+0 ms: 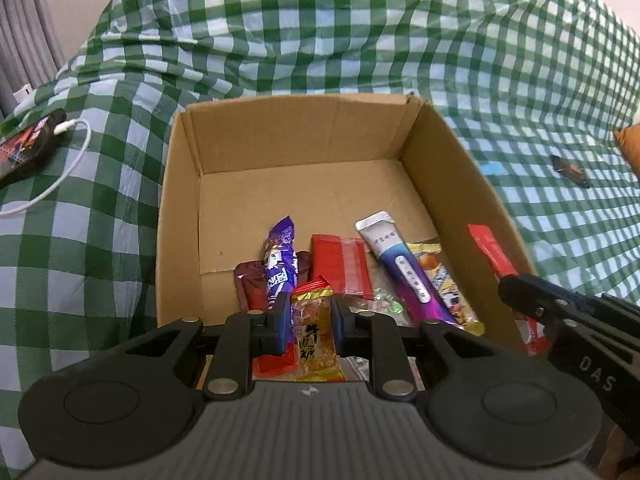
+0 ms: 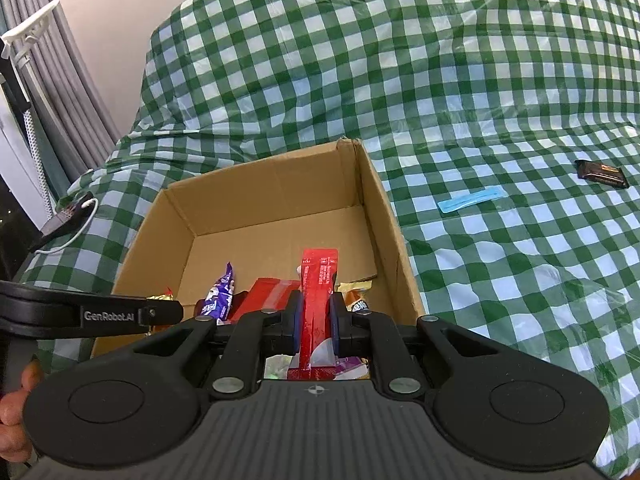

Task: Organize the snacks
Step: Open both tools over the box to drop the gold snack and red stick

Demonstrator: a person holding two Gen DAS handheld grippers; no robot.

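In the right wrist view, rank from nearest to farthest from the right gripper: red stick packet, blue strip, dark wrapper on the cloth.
1. Red stick packet: clamped in the right gripper, over the box.
2. Blue strip: on the cloth, right of the box.
3. Dark wrapper: far right on the cloth.

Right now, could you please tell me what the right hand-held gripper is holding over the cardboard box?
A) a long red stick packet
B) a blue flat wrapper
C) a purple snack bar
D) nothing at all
A: in the right wrist view, the right hand-held gripper has its fingers closed on the long red stick packet, held above the cardboard box.
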